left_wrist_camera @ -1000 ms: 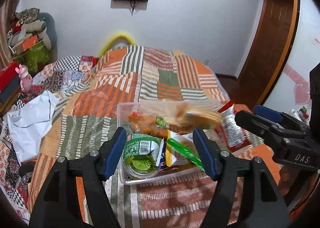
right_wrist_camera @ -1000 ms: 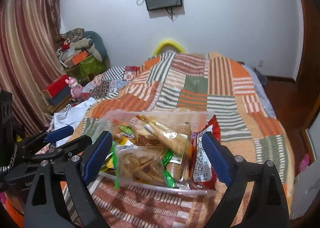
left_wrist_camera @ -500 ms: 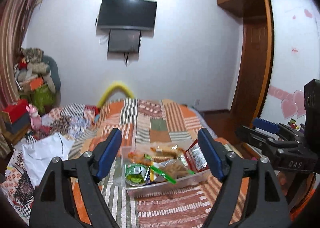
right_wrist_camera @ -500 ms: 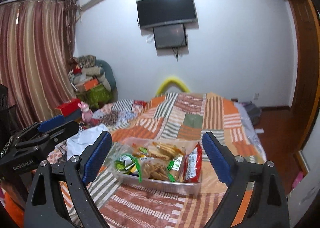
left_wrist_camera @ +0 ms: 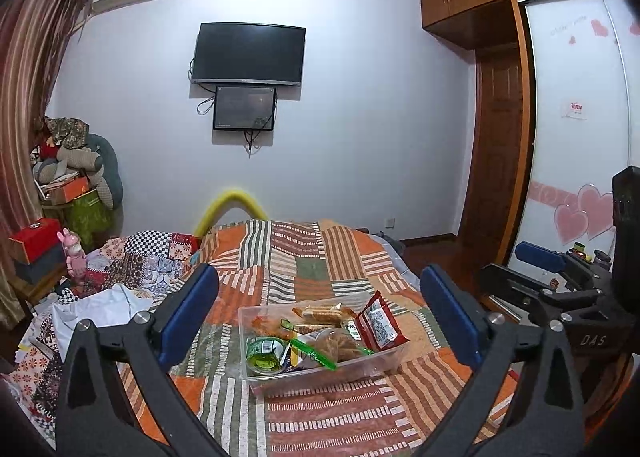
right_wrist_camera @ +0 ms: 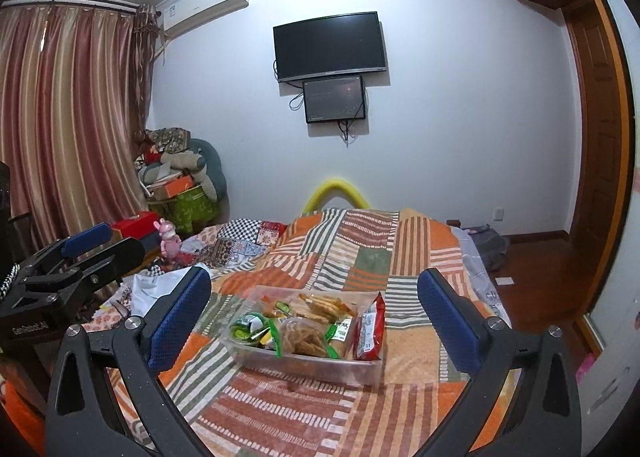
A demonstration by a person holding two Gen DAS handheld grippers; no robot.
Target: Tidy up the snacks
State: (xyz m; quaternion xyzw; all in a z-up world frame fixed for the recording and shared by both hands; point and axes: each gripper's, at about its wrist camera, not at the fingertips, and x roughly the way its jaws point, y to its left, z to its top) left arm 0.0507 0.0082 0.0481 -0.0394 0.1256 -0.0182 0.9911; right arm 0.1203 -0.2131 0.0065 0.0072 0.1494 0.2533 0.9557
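Left gripper (left_wrist_camera: pixel 318 315) held with jaws wide, nothing gripped, right gripper (right_wrist_camera: pixel 314 309) likewise wide and empty, clear snack box (right_wrist_camera: pixel 304 363) set on striped quilt (right_wrist_camera: pixel 360 257), red packet (right_wrist_camera: pixel 370 331) upright at its right end

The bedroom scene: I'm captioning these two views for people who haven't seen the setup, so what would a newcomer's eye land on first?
Probably the clear plastic bin packed with snack packets, sitting mid-bed on the orange, green and white patchwork quilt; a red packet stands up at its right end. Next, the open left gripper and right gripper frame the bin, both empty. Behind, a black TV hangs on the wall.
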